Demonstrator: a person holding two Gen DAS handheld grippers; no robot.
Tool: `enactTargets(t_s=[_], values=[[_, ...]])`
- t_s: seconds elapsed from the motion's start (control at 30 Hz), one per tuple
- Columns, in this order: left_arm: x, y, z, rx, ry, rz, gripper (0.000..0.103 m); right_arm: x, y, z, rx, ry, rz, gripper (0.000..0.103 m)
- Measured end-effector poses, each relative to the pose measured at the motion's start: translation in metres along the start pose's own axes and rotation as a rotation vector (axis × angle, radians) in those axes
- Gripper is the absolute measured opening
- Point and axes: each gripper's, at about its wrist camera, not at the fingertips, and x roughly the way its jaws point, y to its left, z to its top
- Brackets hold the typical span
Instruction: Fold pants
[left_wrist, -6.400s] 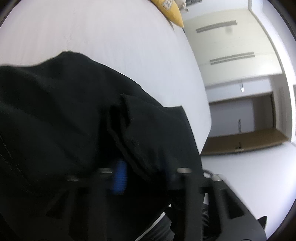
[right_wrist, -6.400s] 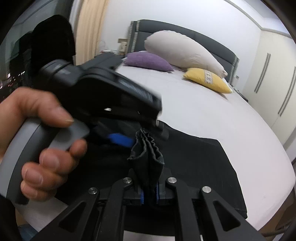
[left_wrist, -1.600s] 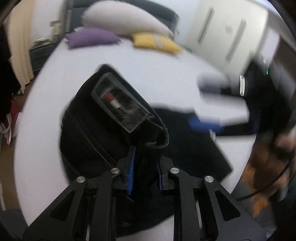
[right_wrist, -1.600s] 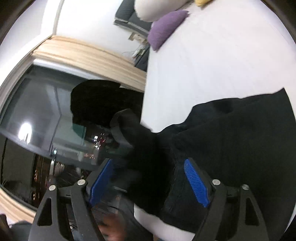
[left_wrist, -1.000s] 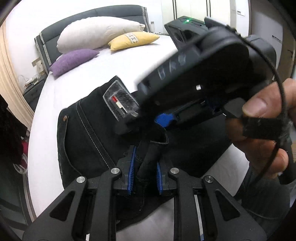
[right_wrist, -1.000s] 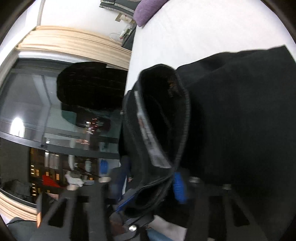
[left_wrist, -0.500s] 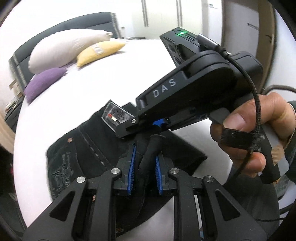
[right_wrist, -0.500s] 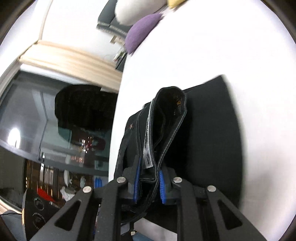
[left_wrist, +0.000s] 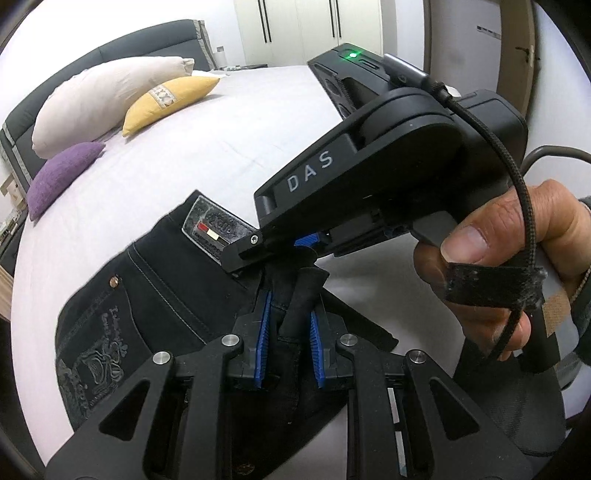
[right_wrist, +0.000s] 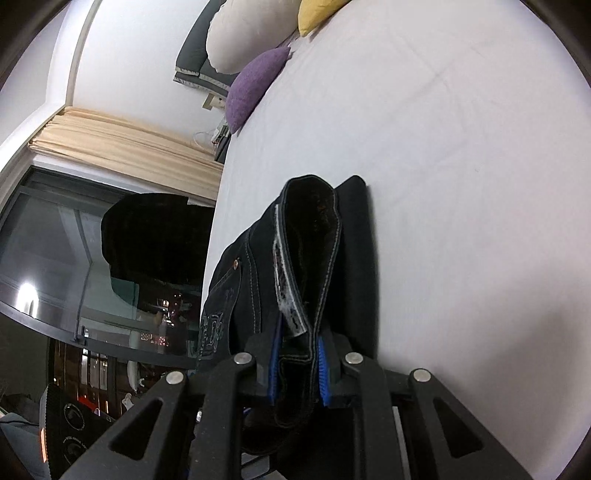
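black denim pants (left_wrist: 155, 295), frame centre, partly folded; left gripper (left_wrist: 288, 332) and right gripper (right_wrist: 297, 369) both clamp the waistband; final fold remains.

Pants (right_wrist: 314, 258) between right gripper (right_wrist: 297, 369) fingers (right_wrist: 275, 363)

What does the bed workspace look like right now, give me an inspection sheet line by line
Surface: white bed sheet, smooth, faint creases.
Job's things: black pants partly folded on the sheet, waistband patch and embroidered back pocket showing.
Clutter: nothing seen on the sheet near the pants.
Grippers: left gripper shut on a bunched fold of the pants; right gripper shut on the waistband, which stands up in a loop.
Cables: braided cable runs from the right gripper's body over the hand.
Surroundings: cream pillow, yellow pillow and purple pillow by the headboard; wardrobe doors; curtain over a dark window.
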Motion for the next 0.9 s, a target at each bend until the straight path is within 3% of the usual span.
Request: enactTargets(t_s=[0.2, 0.37, 0.4, 0.43, 0.5, 0.6, 0.73, 0.9], values=[[0.011, 0.006, -0.012, -0.006, 0.011, -0.033, 0.019, -0.009, -0.028, -0.024, 0.065, -0.060, 0.039, 0.019], [0.007, 0.021, -0.019, -0.036, 0.029, -0.078, 0.029, -0.009, -0.022, -0.022, 0.046, -0.059, 0.021, 0.019], [0.004, 0.025, -0.021, -0.048, 0.030, -0.083, 0.037, -0.010, -0.018, -0.021, 0.032, -0.054, 0.005, 0.021], [0.000, 0.028, -0.023, -0.061, 0.033, -0.083, 0.059, -0.012, -0.014, -0.021, 0.019, -0.051, -0.011, 0.022], [-0.012, 0.042, -0.029, -0.112, 0.023, -0.097, 0.077, -0.015, -0.011, -0.023, 0.020, -0.047, -0.039, 0.022], [-0.036, 0.064, -0.037, -0.168, 0.001, -0.137, 0.077, -0.024, -0.008, -0.027, 0.029, -0.059, -0.075, 0.026], [-0.064, 0.104, -0.040, -0.250, -0.082, -0.102, 0.077, -0.048, 0.008, -0.024, -0.001, -0.118, -0.145, 0.029], [-0.048, 0.162, -0.041, -0.416, -0.079, -0.082, 0.077, -0.042, 0.046, -0.007, -0.101, -0.093, 0.015, 0.029]])
